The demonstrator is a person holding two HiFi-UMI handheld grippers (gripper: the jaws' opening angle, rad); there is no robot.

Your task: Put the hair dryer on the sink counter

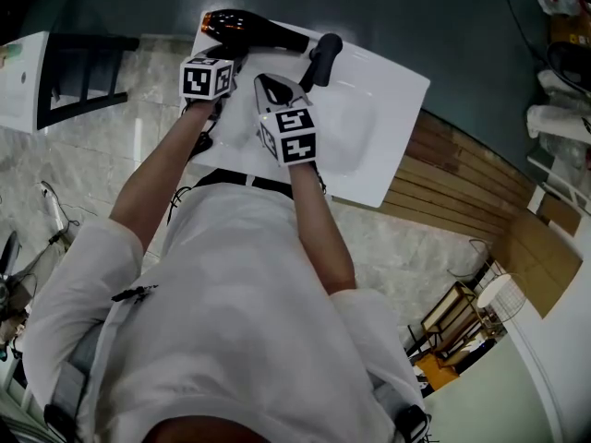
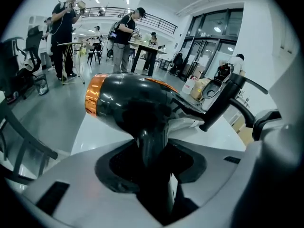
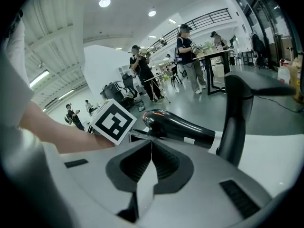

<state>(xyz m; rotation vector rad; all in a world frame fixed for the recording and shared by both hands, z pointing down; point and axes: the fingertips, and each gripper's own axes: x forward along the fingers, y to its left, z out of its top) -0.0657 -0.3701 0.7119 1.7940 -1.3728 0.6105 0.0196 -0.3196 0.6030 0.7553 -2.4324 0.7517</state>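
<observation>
Your left claw (image 2: 153,148) is clamped on the handle of the hair dryer (image 2: 130,103). The pads press it from both sides, the black body lies crosswise in front of the jaws, and the orange rear end points left. Your right claw (image 3: 151,161) has its jaws together with nothing between them and hangs just beside the left one, above the basin.

The dryer sits over the far strip of the sink counter (image 1: 392,141), with its nozzle end close to the black faucet (image 1: 321,58). This looks like the set-down step. Lower the body onto the flat white rim rather than over the bowl, and keep the nozzle from knocking the faucet. Let the jaws part only once the weight is borne, then draw straight back off the handle.

You cannot tell whether the body already touches the counter, because the dryer covers its own underside in every view. The lower handle is buried in the jaws, and your arms hide the near edge of the counter in the head view.
</observation>
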